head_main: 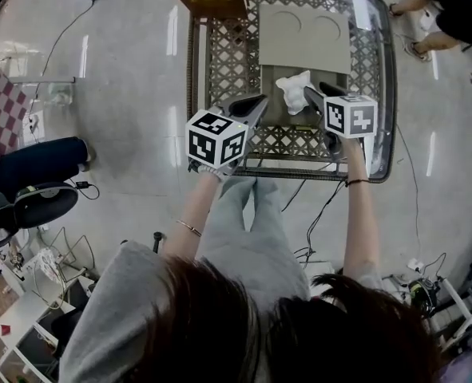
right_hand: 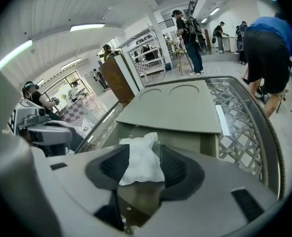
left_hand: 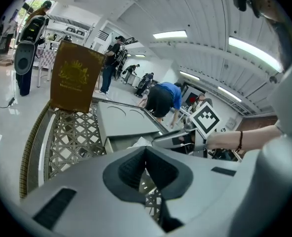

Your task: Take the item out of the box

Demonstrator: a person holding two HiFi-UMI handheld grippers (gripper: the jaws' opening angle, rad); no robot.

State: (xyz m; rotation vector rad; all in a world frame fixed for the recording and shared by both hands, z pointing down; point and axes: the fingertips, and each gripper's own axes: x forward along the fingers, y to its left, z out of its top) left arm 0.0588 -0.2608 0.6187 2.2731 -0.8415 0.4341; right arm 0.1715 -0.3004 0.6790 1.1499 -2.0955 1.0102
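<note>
Right claw [right_hand: 142, 158] is open: pads sit either side of the crumpled white item [right_hand: 140, 169], not pinching it. The item is between the jaws, at the open grey box [right_hand: 195, 144] just ahead of the claw. Left claw [left_hand: 146, 151] is closed, empty, close alongside. Risk: lifting before closing leaves the item behind, and a shallow pinch on soft material would likely slip.

The box [head_main: 303, 40] is plain grey-beige card and stands open on the glass tabletop [head_main: 220, 70]. Its lid flap, marked with two round outlines, is folded back flat on the far side. The item [head_main: 293, 91], a crumpled white soft bundle, sits at the box's open mouth just below the flap, between the parted jaws of the right gripper [head_main: 319, 92].
</note>
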